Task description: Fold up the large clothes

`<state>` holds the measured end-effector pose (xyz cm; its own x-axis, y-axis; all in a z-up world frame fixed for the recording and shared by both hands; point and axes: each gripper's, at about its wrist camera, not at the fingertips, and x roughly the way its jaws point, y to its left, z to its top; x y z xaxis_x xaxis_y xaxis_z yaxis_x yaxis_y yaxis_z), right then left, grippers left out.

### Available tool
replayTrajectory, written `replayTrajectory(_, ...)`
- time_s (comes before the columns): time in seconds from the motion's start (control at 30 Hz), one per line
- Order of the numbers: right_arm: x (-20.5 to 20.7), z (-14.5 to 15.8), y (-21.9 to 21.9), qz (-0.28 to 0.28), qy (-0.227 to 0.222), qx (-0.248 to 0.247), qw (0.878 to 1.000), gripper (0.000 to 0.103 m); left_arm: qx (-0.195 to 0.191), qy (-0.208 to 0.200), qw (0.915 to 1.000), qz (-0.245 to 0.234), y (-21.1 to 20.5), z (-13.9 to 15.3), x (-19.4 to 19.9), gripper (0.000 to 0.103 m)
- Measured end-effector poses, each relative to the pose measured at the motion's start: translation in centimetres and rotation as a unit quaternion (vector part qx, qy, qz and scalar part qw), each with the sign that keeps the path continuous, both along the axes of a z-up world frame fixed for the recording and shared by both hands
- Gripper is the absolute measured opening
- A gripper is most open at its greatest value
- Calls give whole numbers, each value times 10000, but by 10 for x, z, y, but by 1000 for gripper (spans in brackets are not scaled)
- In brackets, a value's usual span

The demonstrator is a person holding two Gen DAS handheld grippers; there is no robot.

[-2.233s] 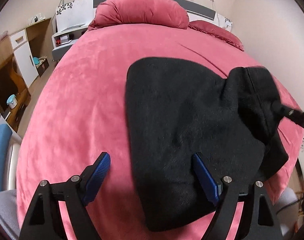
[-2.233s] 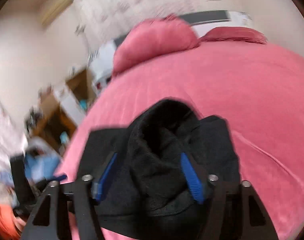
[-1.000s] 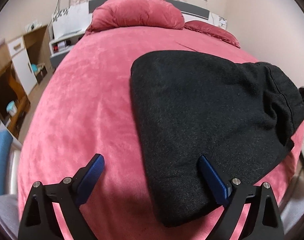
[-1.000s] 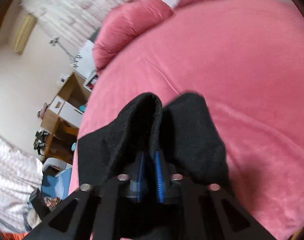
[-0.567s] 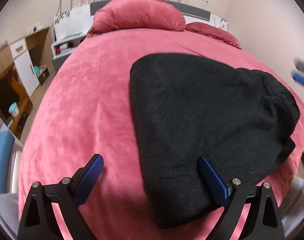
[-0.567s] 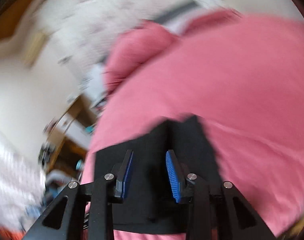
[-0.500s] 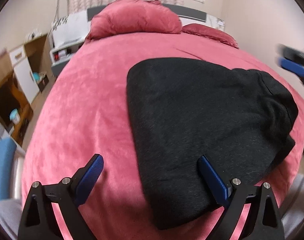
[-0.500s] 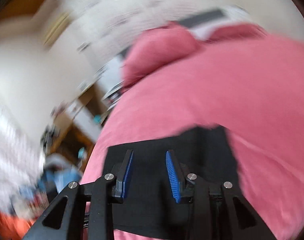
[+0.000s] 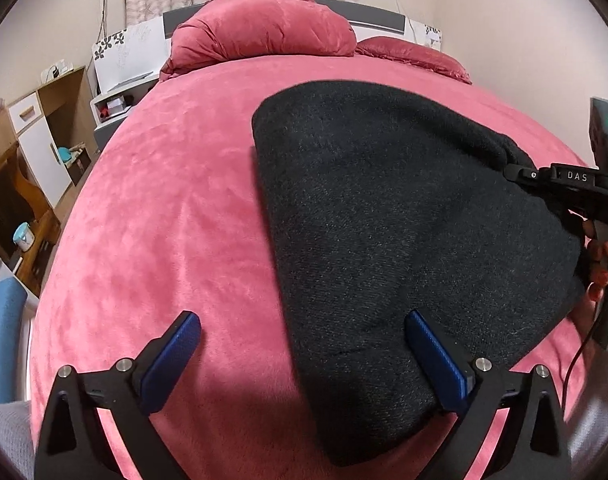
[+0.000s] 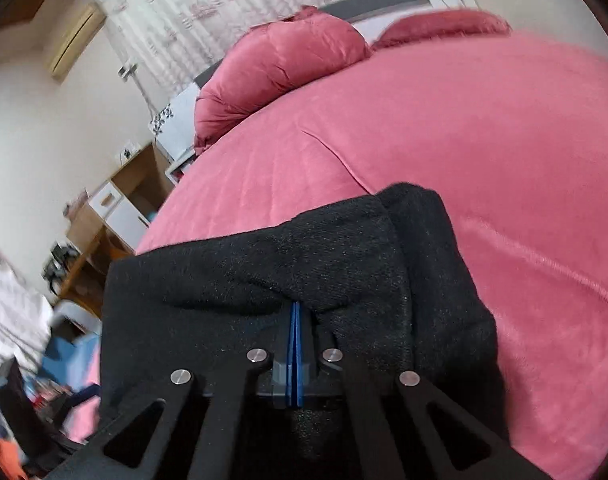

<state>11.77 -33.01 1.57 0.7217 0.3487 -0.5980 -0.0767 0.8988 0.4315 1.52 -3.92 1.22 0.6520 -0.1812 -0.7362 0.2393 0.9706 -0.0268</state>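
Observation:
A black knit garment (image 9: 404,216) lies folded on the pink bed (image 9: 164,220). My left gripper (image 9: 300,354) is open wide at the garment's near left corner, its right finger over the cloth and its left finger over bare bedspread. My right gripper (image 10: 295,312) is shut on the garment's edge (image 10: 344,264), with the blue pads pressed together and cloth bunched over their tips. In the left wrist view the right gripper (image 9: 516,172) shows at the garment's right side, held by a hand.
Pink pillows (image 9: 264,28) lie at the head of the bed. A wooden cabinet (image 9: 44,128) and a white nightstand (image 9: 116,100) stand to the left. A blue chair (image 9: 0,340) is at the near left. The wall is close on the right.
My right gripper, half open and above the cloth half a second ago, has come down and shut on the garment's right edge. My left gripper has stayed open and barely moved.

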Motion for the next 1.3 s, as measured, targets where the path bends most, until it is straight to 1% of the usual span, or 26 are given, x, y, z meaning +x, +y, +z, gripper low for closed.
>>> replayTrajectory(0.03, 0, 5, 3, 30, 52, -103, 9999, 0, 14, -8, 10000, 17, 0, 2, -1, 103)
replayTrajectory(0.1, -3, 19, 3, -50, 167, -142, 9997, 0, 45, -98, 9999, 52, 0, 12, -6, 103)
replayTrajectory(0.17, -23, 45, 8, -312, 2, -216, 9993, 15, 12, -308, 9995, 5, -1, 22, -16, 103)
replayTrajectory(0.2, -29, 53, 18, -379, -123, -352, 9986, 27, -29, -410, 9992, -22, -2, 26, -20, 103)
replayTrajectory(0.23, -43, 62, 26, -361, -300, -585, 9972, 27, -77, -505, 9987, -67, -3, 29, -24, 103)
replayTrajectory(0.27, -52, 67, 34, -249, -376, -799, 9958, 27, -93, -597, 9981, -153, -7, 31, -27, 103)
replayTrajectory(0.3, -60, 69, 40, -154, -390, -944, 9947, 27, -25, -600, 9980, -219, -10, 31, -29, 103)
replayTrajectory(0.37, -76, 62, 51, -122, -231, -1210, 9923, 27, 336, -498, 9974, -389, -22, 23, -29, 103)
replayTrajectory(0.4, -81, 53, 51, -231, 2, -1233, 9921, 26, 424, -474, 9970, -444, -26, 18, -30, 103)
replayTrajectory(0.43, -83, 43, 46, -353, 217, -1158, 9924, 24, 419, -499, 9969, -448, -26, 14, -32, 103)
replayTrajectory(0.47, -84, 31, 40, -472, 440, -989, 9930, 23, 349, -506, 9973, -403, -24, 14, -35, 103)
replayTrajectory(0.5, -89, 19, 33, -595, 560, -738, 9939, 21, 265, -454, 9980, -338, -22, 14, -36, 103)
replayTrajectory(0.53, -94, 15, 30, -725, 531, -546, 9945, 20, 155, -353, 9989, -269, -18, 15, -37, 103)
replayTrajectory(0.57, -97, 16, 29, -824, 482, -473, 9943, 20, 71, -292, 9993, -230, -15, 16, -38, 103)
replayTrajectory(0.63, -103, 26, 37, -963, 418, -598, 9927, 26, -84, -216, 9996, -179, -9, 18, -40, 103)
replayTrajectory(0.73, -118, 35, 54, -1034, 234, -967, 9897, 30, -190, -131, 9996, -167, -2, 20, -47, 103)
replayTrajectory(0.8, -119, 38, 56, -1047, 241, -1060, 9885, 31, -297, -154, 9993, -151, 4, 24, -48, 103)
replayTrajectory(0.87, -119, 43, 44, -1108, 194, -867, 9899, 35, -403, -204, 9990, -19, 15, 30, -44, 103)
replayTrajectory(0.9, -118, 47, 39, -1128, 126, -746, 9907, 47, -489, -172, 9986, 101, 21, 31, -38, 103)
replayTrajectory(0.93, -116, 52, 33, -1138, 66, -642, 9914, 63, -570, -124, 9982, 167, 25, 32, -34, 103)
replayTrajectory(1.0, -113, 58, 12, -1127, 38, -524, 9922, 77, -911, 145, 9947, 451, 38, 31, -15, 103)
replayTrajectory(1.07, -97, 62, -2, -1006, 171, -541, 9933, 78, -1192, 375, 9898, 688, 46, 27, -1, 103)
replayTrajectory(1.13, -80, 57, -16, -740, 410, -681, 9941, 79, -1312, 622, 9863, 785, 47, 23, 13, 103)
replayTrajectory(1.17, -71, 52, -22, -652, 549, -835, 9929, 80, -1331, 765, 9853, 755, 45, 21, 22, 103)
replayTrajectory(1.23, -54, 44, -31, -471, 771, -1039, 9905, 82, -1305, 922, 9853, 610, 40, 17, 35, 103)
replayTrajectory(1.3, -38, 33, -43, -350, 984, -1037, 9891, 86, -1218, 1031, 9863, 418, 34, 13, 45, 103)
